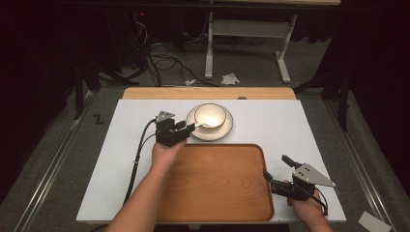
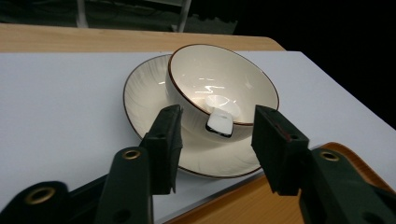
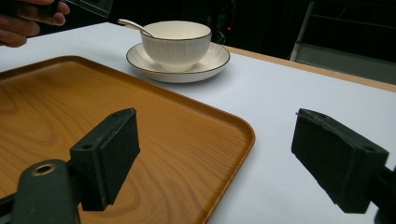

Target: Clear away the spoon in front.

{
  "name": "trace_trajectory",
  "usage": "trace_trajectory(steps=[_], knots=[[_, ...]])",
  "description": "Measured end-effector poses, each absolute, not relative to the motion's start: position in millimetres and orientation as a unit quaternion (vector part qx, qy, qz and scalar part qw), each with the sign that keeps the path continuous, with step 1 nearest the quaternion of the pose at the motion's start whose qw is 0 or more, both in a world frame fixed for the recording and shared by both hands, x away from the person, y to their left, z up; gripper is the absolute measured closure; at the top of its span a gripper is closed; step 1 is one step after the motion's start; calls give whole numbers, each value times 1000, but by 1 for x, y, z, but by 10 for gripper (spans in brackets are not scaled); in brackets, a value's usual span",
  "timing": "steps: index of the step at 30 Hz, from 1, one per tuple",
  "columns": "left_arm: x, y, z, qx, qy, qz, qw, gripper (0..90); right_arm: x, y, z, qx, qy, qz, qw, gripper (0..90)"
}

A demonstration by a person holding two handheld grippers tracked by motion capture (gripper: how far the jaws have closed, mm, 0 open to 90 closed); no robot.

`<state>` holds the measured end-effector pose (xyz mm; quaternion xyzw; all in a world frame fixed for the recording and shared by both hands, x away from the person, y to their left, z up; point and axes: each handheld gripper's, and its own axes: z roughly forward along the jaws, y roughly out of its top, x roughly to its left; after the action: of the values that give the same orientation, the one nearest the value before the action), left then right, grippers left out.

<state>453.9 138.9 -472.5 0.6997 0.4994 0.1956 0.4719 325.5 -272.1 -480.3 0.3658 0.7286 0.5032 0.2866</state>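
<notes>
- The white table (image 1: 270,125) carries everything; a wooden board edge (image 1: 208,93) shows along its far side, and a cabled floor and metal stand lie beyond it.
- The wooden tray (image 1: 217,181) lies on the near half of the table, its long side running left to right and its far rim just beside the saucer. Its surface is bare.
- The saucer (image 1: 227,133) sits on the table past the tray's far rim, flat, with a dark line around its edge.
- The bowl (image 1: 211,115) stands upright on the saucer, open side up, also dark-rimmed.
- The spoon (image 2: 219,122) lies in the bowl. Its long axis slants from the bowl's bottom up over the near-left rim, the handle end pointing toward the left gripper (image 1: 189,128). In the right gripper view the handle (image 3: 133,24) sticks out over the rim, tilted upward.
- The left gripper sits just left of the saucer, aimed at the bowl. Its jaws stand apart on either side of the spoon's handle end, and neither pad touches it; nothing lies between gripper and spoon.
- The right gripper (image 1: 275,170) rests at the tray's right rim, well apart from the bowl. Its jaws are spread wide, with tray rim and bare table between them and nothing gripped.
</notes>
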Motion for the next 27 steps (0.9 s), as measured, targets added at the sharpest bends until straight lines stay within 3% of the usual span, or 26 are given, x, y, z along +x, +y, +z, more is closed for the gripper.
trace_trajectory(steps=[3,6,9,17,27], knots=[[448,143,-469,699,494,194,479,435,326,-273,-480,366,729,503,287,164],[441,146,-462,690,490,181,500,434,326,-272,-480,366,729,502,287,164],[440,144,-459,679,494,183,512,476,325,-269,-480,361,731,502,287,164],[461,136,-465,661,540,110,509,606,325,-269,-480,358,733,503,286,164],[475,129,-472,642,560,61,520,724,325,-270,-480,358,731,505,287,164]])
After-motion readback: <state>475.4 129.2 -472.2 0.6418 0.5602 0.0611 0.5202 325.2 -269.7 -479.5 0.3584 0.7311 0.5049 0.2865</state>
